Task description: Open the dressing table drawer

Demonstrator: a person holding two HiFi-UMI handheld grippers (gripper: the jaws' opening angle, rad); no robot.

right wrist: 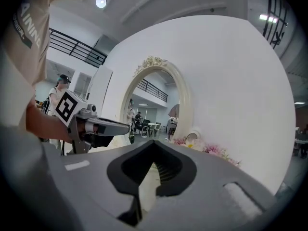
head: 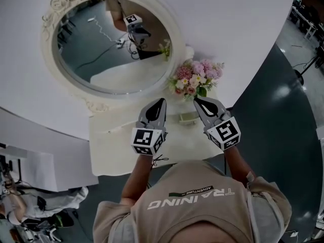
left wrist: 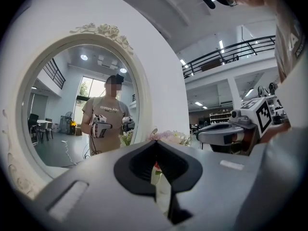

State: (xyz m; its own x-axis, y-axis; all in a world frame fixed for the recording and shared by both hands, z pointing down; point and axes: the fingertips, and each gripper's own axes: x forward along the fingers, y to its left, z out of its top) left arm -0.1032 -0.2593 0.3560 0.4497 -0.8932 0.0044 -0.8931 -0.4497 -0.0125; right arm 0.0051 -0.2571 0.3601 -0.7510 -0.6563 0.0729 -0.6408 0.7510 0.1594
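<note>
Stands facing a dressing table [head: 109, 156] set against a white wall [head: 243, 29]; holds the left claw [head: 161, 103] and right claw [head: 198, 102] side by side, level, above the cream tabletop [head: 121, 135], touching nothing; has both clenched, tips pressed together, nothing between them. Points the left claw toward the lower rim of the oval mirror [head: 109, 44]; points the right claw toward the flowers [head: 196, 79], pink and white, by the wall at the mirror's right side. Looks down on a small dish [head: 188, 118] on the tabletop, under the gap between the two claws, just before the flowers. Appears reflected in the mirror, claws in hand. Cannot make out the drawer in any view; shows only the tabletop's upper face, its near edge passing under the forearms.
</note>
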